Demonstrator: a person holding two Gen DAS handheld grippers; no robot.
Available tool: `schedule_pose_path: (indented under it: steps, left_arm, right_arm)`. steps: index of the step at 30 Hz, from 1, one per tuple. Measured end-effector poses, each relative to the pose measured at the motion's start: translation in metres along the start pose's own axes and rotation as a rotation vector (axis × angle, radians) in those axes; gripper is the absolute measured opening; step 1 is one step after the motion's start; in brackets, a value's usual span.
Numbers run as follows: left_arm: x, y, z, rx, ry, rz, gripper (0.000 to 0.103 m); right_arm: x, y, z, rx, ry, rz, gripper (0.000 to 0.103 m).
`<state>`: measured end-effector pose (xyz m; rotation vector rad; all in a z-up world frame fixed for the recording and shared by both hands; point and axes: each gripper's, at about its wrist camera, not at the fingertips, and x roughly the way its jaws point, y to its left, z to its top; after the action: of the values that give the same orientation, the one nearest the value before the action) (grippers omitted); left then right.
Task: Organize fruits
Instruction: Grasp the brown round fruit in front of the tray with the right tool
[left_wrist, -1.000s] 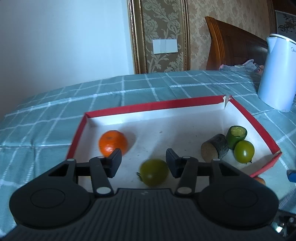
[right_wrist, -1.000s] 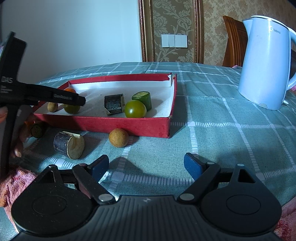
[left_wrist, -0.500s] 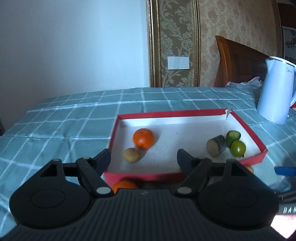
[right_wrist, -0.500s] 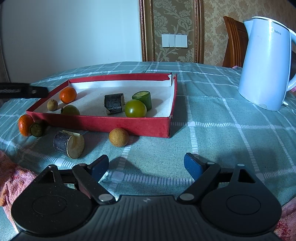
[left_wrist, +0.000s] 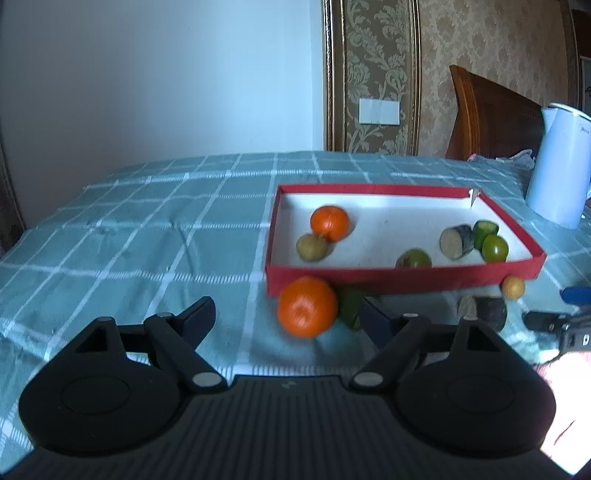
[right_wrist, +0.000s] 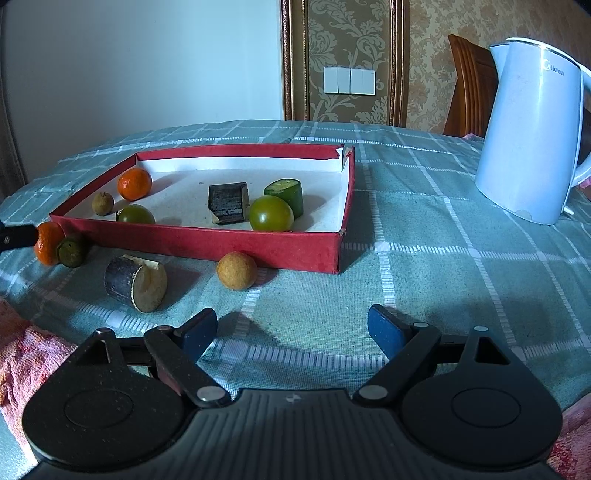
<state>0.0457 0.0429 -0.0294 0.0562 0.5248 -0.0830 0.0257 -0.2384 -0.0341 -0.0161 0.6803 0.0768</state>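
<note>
Left gripper (left_wrist: 286, 314) is seen with its jaws opening, nothing pressed between them; a round, glossy orange tangerine (left_wrist: 306, 307) lies on the checked cloth (left_wrist: 147, 236) just ahead, outside the red cardboard tray (left_wrist: 402, 275). Rounded and cut cylindrical fruits are held inside the tray. Right gripper (right_wrist: 291, 326) is spread wide and empty above the cloth.

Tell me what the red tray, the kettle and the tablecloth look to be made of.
Red tray: probably cardboard, matte red outside, white paper lining, one corner torn. Kettle: likely smooth plastic, pale with a soft sheen. Tablecloth: woven fabric, teal with white checks, weave visible.
</note>
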Motion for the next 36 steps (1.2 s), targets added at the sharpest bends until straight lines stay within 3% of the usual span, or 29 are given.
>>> schedule_pose_path:
  steps: [8, 23, 26, 31, 36]
  left_arm:
    - [0.007, 0.018, -0.017, -0.016, 0.034, 0.007, 0.085]
    - [0.036, 0.018, -0.008, -0.008, 0.071, -0.021, 0.088]
    - [0.039, 0.016, -0.006, 0.009, 0.073, -0.027, 0.09]
    - [0.046, 0.022, -0.006, -0.026, 0.108, -0.059, 0.091]
    - [0.047, 0.021, -0.006, -0.021, 0.115, -0.064, 0.095]
  right_arm:
    - [0.0, 0.0, 0.0, -0.004, 0.001, -0.002, 0.089]
    - [0.0, 0.001, 0.0, -0.004, 0.001, -0.002, 0.09]
    - [0.002, 0.0, 0.0, 0.011, 0.011, -0.015, 0.1]
    - [0.001, -0.001, 0.0, 0.016, 0.008, -0.012, 0.101]
    - [-0.009, -0.005, -0.002, 0.045, -0.066, -0.018, 0.1]
